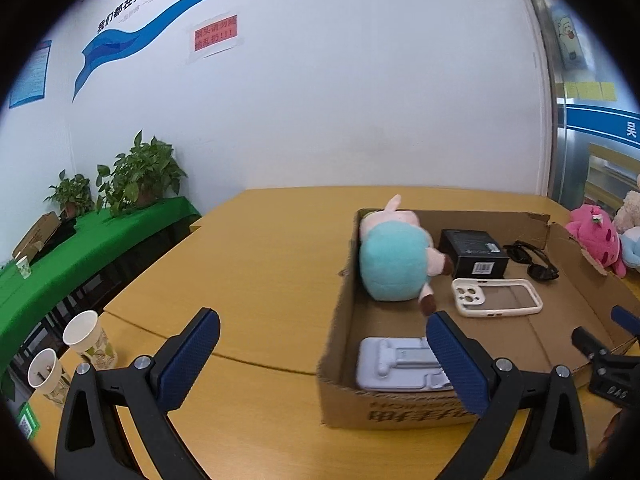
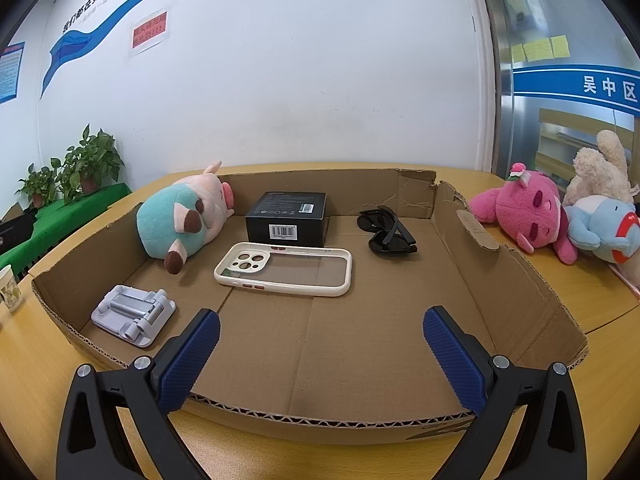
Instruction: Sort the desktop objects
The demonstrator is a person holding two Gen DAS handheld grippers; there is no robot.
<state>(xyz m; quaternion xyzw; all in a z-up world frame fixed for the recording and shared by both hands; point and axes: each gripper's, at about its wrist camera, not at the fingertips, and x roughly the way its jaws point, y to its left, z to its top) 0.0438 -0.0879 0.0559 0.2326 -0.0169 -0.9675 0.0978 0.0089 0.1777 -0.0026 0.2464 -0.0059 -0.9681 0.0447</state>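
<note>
Both grippers hang spread wide with nothing between their blue pads: the right gripper [image 2: 320, 344] sits just over the near wall of the cardboard box [image 2: 520, 280], and the left gripper [image 1: 324, 352] hovers at the box's left corner, half over the wooden table [image 1: 256, 256].

Already inside the box lie the teal-and-pink plush pig [image 2: 180, 220], the black carton with a barcode [image 2: 286, 220], the folded black sunglasses [image 2: 386, 232], the cream phone case [image 2: 284, 268] and the pale grey folding phone stand [image 2: 134, 314]. Outside it, on the table to the right, lie the pink plush [image 2: 524, 216], the light-blue plush [image 2: 604, 228] and a beige plush [image 2: 596, 172] behind them (these look like the pieces left to sort, judging from where they lie).

The risks, as I judge them: a reach to the right could catch the torn, leaning right wall of the box and shove the box. The plushes touch one another, so a pinch on one may drag its neighbour toward the table edge. On the left, two paper cups [image 1: 86, 338] stand near the left gripper; a careless swing could tip them.
</note>
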